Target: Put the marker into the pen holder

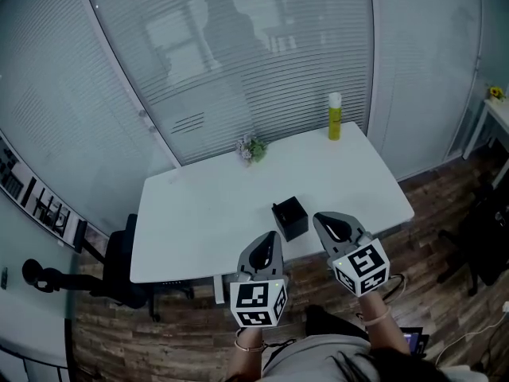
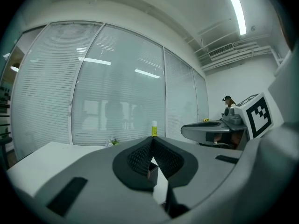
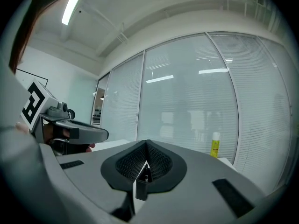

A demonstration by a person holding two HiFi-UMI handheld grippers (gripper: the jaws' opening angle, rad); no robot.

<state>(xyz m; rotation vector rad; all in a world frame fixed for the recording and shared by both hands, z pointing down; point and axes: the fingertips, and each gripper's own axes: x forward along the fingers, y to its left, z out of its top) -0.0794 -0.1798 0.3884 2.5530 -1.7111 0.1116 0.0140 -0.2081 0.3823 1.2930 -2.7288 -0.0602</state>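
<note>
Looking down in the head view, the left gripper [image 1: 270, 238] and right gripper [image 1: 323, 218] hang side by side over the near edge of the white bench [image 1: 199, 213]. The black pen holder [image 1: 291, 218] stands upright just ahead of the left fingers [image 1: 262, 255] and just left of the right ones, its open mouth up. Each gripper's cube [image 1: 258, 303] bears black-and-white square codes and no words. Far ahead of the fingers stands a yellow bottle [image 1: 335, 118]; its print is too small to read.

In the left gripper view the fingers meet at the tips and hold nothing. Through the wedge below the tips the pen holder shows, dead ahead.

In the right gripper view the fingers likewise meet at the tips. A dark block [image 3: 141, 188] fills the slit below them, with a thin dark stub [image 3: 145, 171] upright on top. Whether that is the marker standing in the holder cannot be told. No view shows the marker plainly.
</note>
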